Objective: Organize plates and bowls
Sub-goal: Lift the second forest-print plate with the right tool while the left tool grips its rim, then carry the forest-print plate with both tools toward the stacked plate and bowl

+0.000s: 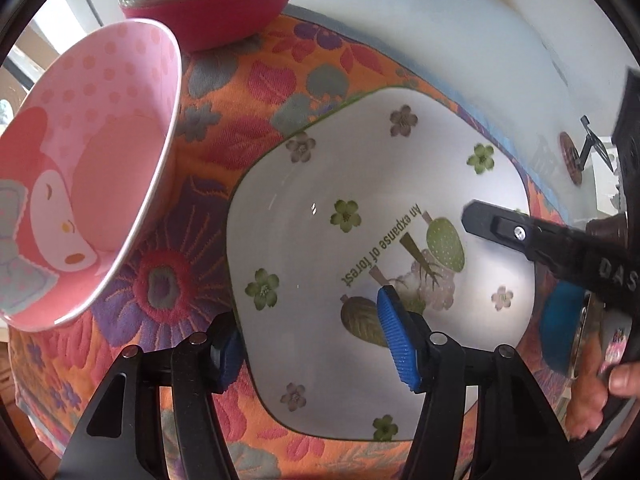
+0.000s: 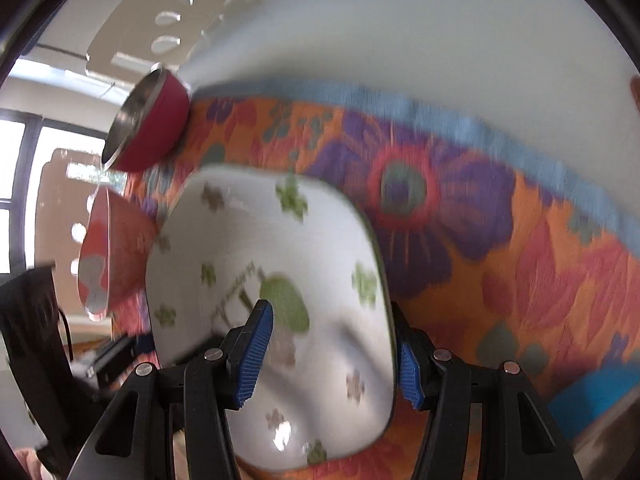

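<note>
A white square plate [image 1: 360,208] with green flowers and the words "An expanse of forest" lies on a flowered cloth. My left gripper [image 1: 316,344] is open, straddling the plate's near-left rim: one blue pad [image 1: 398,336] over the plate, the other outside the edge. My right gripper [image 2: 332,356] is open and straddles the plate's [image 2: 256,248] right rim; its black finger [image 1: 504,232] shows over the plate in the left wrist view. A pink bowl [image 1: 92,168] stands left, a red steel-lined bowl [image 1: 212,4] behind it.
The orange, purple and red flowered cloth [image 1: 224,128] covers a white table [image 1: 440,32]. A blue object [image 1: 560,320] lies at the plate's right. The pink bowl [image 2: 104,256] and red bowl [image 2: 152,124] also show in the right wrist view.
</note>
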A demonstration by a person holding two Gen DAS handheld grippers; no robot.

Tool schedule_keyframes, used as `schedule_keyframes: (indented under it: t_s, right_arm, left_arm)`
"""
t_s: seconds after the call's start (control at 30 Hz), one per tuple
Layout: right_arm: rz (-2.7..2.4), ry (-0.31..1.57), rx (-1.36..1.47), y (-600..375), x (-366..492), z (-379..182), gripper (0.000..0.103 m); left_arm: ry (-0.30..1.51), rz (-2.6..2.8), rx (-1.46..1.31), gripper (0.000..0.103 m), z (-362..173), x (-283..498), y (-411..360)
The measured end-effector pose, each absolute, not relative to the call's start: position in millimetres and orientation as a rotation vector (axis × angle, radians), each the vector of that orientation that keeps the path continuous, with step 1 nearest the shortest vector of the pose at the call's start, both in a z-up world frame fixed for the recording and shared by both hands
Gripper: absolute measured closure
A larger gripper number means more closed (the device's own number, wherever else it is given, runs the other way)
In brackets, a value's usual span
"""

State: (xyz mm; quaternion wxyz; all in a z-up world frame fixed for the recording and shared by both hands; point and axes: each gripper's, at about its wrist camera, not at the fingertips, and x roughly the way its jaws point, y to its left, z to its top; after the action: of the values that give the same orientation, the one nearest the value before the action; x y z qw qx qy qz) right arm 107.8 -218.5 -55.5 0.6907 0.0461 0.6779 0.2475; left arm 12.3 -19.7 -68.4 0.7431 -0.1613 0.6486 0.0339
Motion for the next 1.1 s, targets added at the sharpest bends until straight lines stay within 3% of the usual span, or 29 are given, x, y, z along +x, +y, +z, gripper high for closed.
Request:
schedule_keyframes:
  t_s: [0.2,1.1]
  right_arm:
    - [0.625,1.548,-0.100,-191.0,111.6,-54.8,0.043]
    - [0.595,1.460,-0.019,-193.3,60.1,19.7,0.043]
  left_arm:
    - [1.438,-0.008,-0.306,0.045,-66.4,10.6,-21.9]
    - [1.350,-0.169,-0.308,0.045,-4.2,-34.0,0.0]
